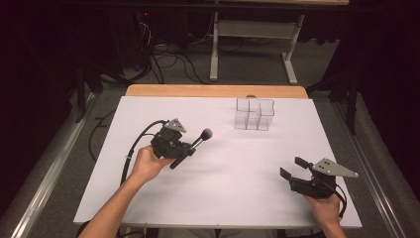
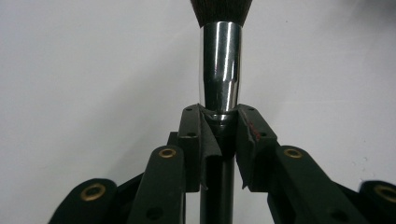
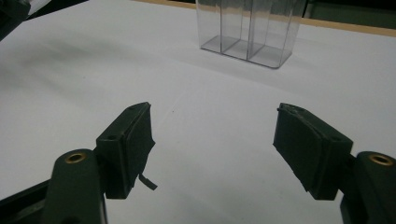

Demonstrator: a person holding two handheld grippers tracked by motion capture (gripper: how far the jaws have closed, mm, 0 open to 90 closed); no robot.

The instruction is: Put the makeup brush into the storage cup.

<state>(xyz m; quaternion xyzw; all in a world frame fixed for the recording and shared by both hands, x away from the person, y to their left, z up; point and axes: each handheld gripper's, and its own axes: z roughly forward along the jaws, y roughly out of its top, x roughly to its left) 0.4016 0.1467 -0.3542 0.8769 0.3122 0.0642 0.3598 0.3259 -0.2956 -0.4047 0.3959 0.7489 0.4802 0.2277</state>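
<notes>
Well short of the clear organizer (image 1: 254, 114), the makeup brush (image 1: 199, 139) hangs above the white table (image 1: 218, 198), pinched at its handle by the left gripper (image 1: 187, 150), bristles aimed toward the organizer, likely for dropping in. Nearer the person, the right gripper (image 1: 293, 167) rests spread, empty.
</notes>
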